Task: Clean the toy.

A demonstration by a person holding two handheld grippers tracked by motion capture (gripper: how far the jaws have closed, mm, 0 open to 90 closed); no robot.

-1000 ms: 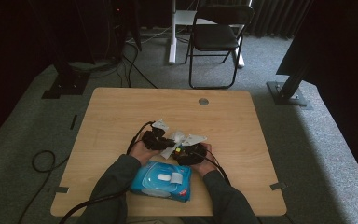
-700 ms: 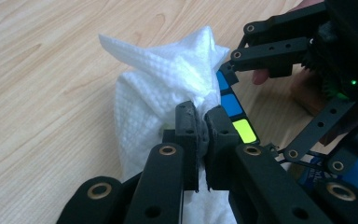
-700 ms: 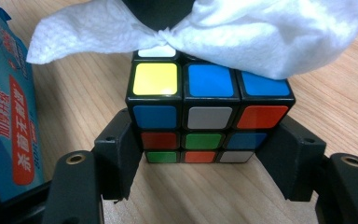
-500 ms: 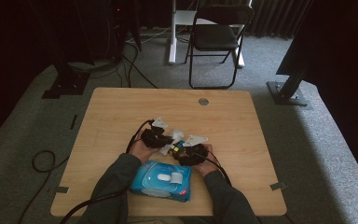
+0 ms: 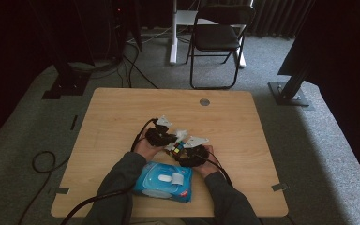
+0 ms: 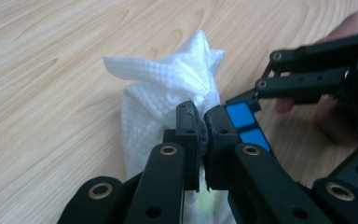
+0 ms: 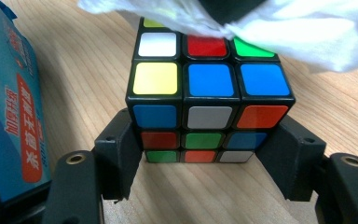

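A pale wooden desk (image 5: 122, 117) sits on grey carpet (image 5: 337, 154), lit from above while the far side of the room falls into darkness. Behind it stands a black folding chair (image 5: 218, 37), with black cables (image 5: 42, 161) looping across the floor at left.
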